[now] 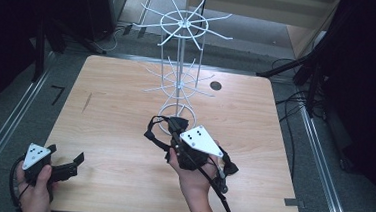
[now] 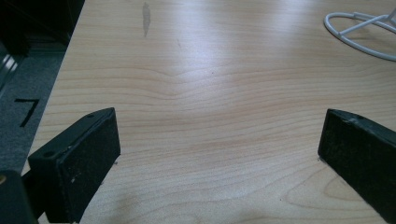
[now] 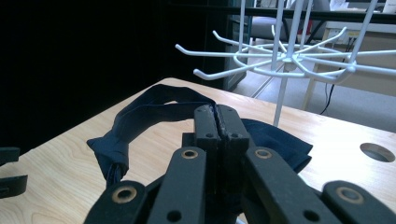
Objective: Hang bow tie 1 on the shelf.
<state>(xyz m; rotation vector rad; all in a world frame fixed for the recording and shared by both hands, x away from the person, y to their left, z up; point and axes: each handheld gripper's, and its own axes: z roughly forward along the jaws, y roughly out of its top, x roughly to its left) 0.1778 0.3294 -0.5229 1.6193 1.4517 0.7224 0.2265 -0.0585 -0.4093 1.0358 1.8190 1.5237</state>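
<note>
1. The right gripper sits just in front of the rack base, pointing toward it. Its jaws are pressed together, and a dark strap is pinched between them.
2. From the right gripper view, the strap rises in a loop out of the closed jaws and falls to the left, with more dark cloth lying on the table behind the jaws, on the rack's side.
3. In the high view the strap's loop hangs to the left of the right gripper, close to the rack's base ring; whether it touches the ring I cannot tell.
4. The rack stands upright at the far middle of the table, with two tiers of white wire hooks. Every hook I can see is bare.
5. The left gripper rests well away from the rack, at the near left corner of the table. Its jaws stand wide apart with only bare wood between them.
6. Judging progress: the strap is grasped and brought near the rack, so the pick-up looks done. Hanging is not yet done.
7. What seems left: lift the loop to a hook's height, slide it over a hook tip, then let go. The lower tier is the nearer target.
</note>
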